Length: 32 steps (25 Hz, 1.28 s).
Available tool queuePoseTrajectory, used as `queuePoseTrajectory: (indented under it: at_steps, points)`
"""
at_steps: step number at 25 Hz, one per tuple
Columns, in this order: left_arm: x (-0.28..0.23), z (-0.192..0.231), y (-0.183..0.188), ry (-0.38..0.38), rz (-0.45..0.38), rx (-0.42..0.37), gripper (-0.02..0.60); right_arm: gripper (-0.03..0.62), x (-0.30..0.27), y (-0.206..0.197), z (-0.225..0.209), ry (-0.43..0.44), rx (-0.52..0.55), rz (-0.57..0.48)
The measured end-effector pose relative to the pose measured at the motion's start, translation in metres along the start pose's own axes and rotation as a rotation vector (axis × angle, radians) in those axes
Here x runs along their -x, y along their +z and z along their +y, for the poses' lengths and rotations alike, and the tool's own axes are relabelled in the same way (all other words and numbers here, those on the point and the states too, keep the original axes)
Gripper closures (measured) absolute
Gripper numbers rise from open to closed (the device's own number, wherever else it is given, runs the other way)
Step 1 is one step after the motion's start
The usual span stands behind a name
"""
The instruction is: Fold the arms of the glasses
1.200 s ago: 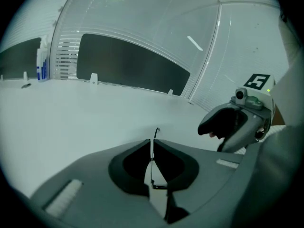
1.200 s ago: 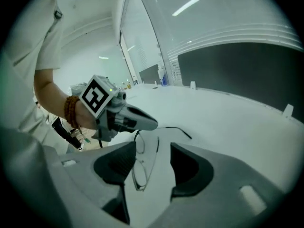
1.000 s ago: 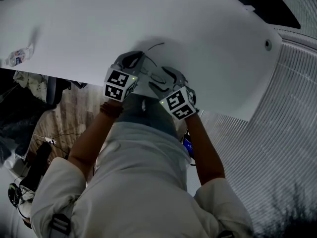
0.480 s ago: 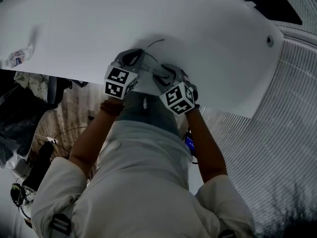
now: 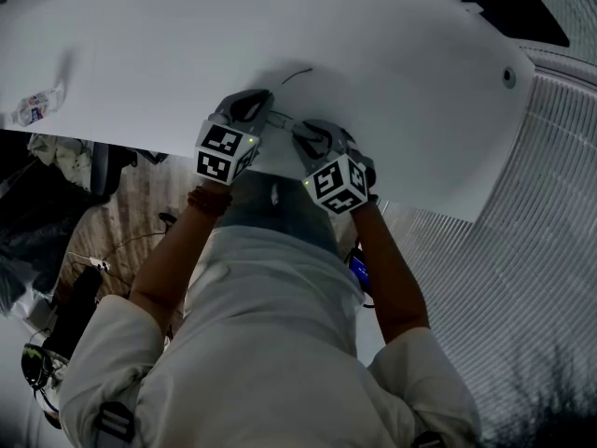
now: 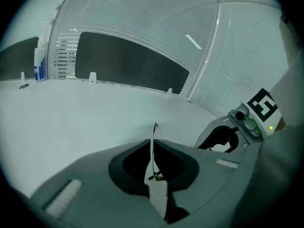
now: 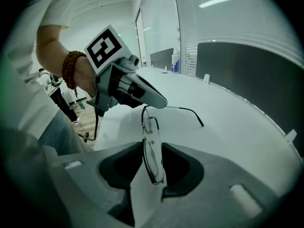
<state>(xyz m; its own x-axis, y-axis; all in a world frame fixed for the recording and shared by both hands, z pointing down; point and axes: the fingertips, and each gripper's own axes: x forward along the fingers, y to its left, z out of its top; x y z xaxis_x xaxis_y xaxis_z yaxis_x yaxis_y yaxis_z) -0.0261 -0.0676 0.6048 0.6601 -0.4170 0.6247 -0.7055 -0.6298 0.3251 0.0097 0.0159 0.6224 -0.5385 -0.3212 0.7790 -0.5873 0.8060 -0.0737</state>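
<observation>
- glasses [image 7: 150, 127] are held up between both grippers, just above the white surface [image 5: 392, 54], close to its near edge
- left gripper [image 6: 153, 144]: jaws nearly together, pinching one thin arm [image 6: 152, 156] of the glasses
- that arm is not folded; its curved end pokes out past the jaws toward the middle of the surface, and I cannot tell whether the tip touches
- right gripper [image 7: 152, 148]: jaws have just been closing and now press on a lens [image 7: 153, 165], which sits edge-on in the gap
- in the head view both grippers sit side by side over the surface's near edge, with their tips meeting at the glasses
- a beaded bracelet [image 7: 71, 68] is on the wrist of the hand holding the left gripper
- a bottle [image 6: 39, 63] stands at the far side of the surface, well apart from everything else
</observation>
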Motion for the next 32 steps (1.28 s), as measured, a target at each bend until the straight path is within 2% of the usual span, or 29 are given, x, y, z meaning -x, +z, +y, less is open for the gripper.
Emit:
queuePoseTrajectory:
  at_steps: [6, 9, 13, 16, 19, 25, 32]
  points:
    - [0.004, -0.004, 0.019, -0.063, -0.035, -0.008, 0.535, 0.460, -0.002, -0.002, -0.002, -0.007, 0.010, 0.011]
    - [0.003, -0.003, 0.040, -0.116, -0.055, -0.058, 0.504, 0.421, -0.003, -0.004, -0.005, -0.020, 0.027, 0.020]
    - [-0.016, -0.005, 0.041, -0.230, 0.048, -0.203, 0.463, 0.390, -0.001, -0.006, -0.009, -0.065, 0.050, 0.027]
    - [-0.030, -0.015, 0.032, -0.349, 0.128, -0.266, 0.459, 0.387, 0.002, -0.011, -0.012, -0.101, 0.046, 0.028]
    - [-0.033, -0.026, 0.027, -0.429, 0.164, -0.290, 0.462, 0.388, 0.006, -0.014, -0.014, -0.121, 0.025, 0.023]
    - [-0.027, -0.046, 0.015, -0.530, 0.209, -0.312, 0.468, 0.388, 0.010, -0.017, -0.023, -0.150, -0.003, 0.014]
    - [-0.011, -0.079, -0.005, -0.695, 0.311, -0.401, 0.472, 0.388, 0.012, -0.014, -0.030, -0.169, -0.023, 0.010]
